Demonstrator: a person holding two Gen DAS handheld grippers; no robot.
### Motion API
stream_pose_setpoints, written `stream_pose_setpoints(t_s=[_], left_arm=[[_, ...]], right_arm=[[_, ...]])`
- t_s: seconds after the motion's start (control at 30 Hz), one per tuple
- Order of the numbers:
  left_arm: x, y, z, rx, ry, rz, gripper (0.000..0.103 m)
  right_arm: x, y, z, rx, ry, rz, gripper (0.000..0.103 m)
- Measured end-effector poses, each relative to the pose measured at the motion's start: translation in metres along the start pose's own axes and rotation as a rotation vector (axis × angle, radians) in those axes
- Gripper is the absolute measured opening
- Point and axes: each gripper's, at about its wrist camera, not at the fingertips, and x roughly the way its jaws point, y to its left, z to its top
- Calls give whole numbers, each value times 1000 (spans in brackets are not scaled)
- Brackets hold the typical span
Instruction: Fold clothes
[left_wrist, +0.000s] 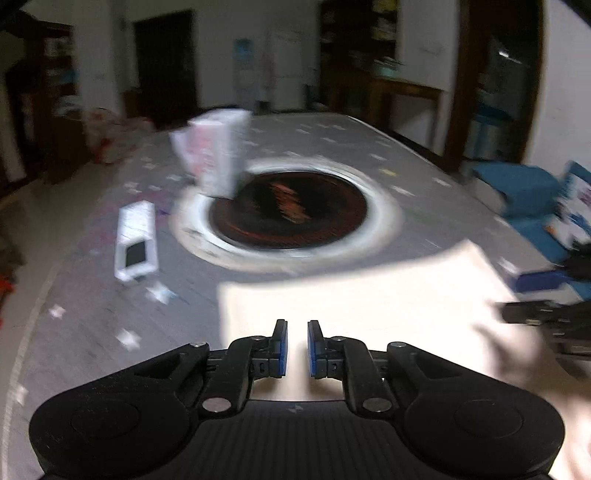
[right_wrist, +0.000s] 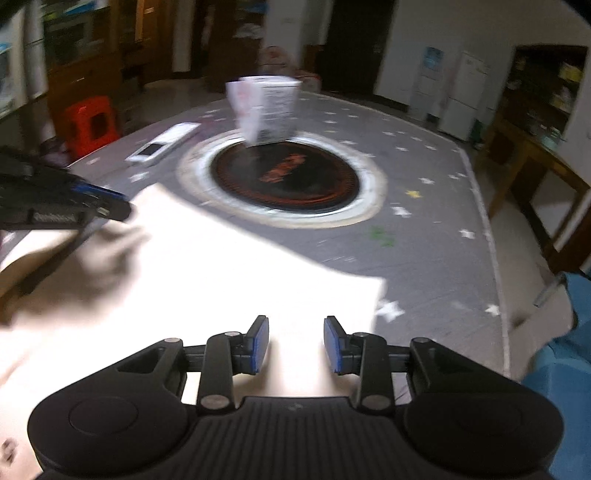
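Note:
A white garment (left_wrist: 369, 295) lies flat on the grey star-print table (left_wrist: 92, 295), folded into a rough rectangle with straight edges. My left gripper (left_wrist: 297, 345) hovers over its near left part, blue pads a narrow gap apart with nothing between them, so it is open. My right gripper (right_wrist: 295, 343) hovers over the near right part of the garment (right_wrist: 221, 266), its jaws wider apart and empty. Each gripper shows in the other's view: the right gripper (left_wrist: 524, 314) at the right edge, the left gripper (right_wrist: 110, 203) at the left edge. Both views are blurred.
A round black burner (left_wrist: 291, 210) with a pale ring sits in the table's middle, beyond the garment. A white carton (left_wrist: 214, 155) stands at its far rim, and a white phone box (left_wrist: 135, 243) lies to the left. A red stool (right_wrist: 92, 122) and shelves stand off the table.

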Motion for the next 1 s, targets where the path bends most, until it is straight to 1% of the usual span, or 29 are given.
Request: stream_pose_setpoints(t_s=[0.07, 0.1, 0.2, 0.37, 0.47, 0.57, 0.63, 0.7, 0.73, 0.83, 0.93, 1.0], left_arm=[[-4, -10, -11, 12, 14, -30, 12], [-3, -14, -17, 16, 22, -33, 12], [3, -18, -29, 20, 47, -10, 11], [-1, -14, -34, 27, 35, 52, 13], [-13, -13, -37, 11, 25, 36, 13], [-33, -23, -42, 8, 1, -13, 14], [-47, -32, -46, 8, -14, -53, 19], [-57, -45, -52, 18, -16, -119, 19], [-62, -52, -56, 28, -15, -152, 21], [-74, -74, -66, 74, -16, -235, 28], [-84, -96, -75, 125, -17, -308, 29], [-89, -107, -79, 153, -23, -342, 31]], right_arm=[[-8, 13, -10, -17, 8, 25, 33], [-12, 18, -15, -21, 12, 32, 33], [-21, 33, -30, -34, 26, 52, 33], [-51, 44, -65, -31, 22, 31, 33], [-72, 42, -87, 1, 14, 21, 33], [-93, 30, -108, 79, 5, -16, 33], [-108, 17, -122, 155, -9, -56, 33], [-122, 3, -134, 238, -24, -98, 33], [-127, -5, -139, 279, -30, -119, 33], [-136, -29, -152, 378, -25, -195, 33], [-137, -55, -163, 464, -10, -275, 33], [-135, -74, -171, 520, -12, -301, 33]])
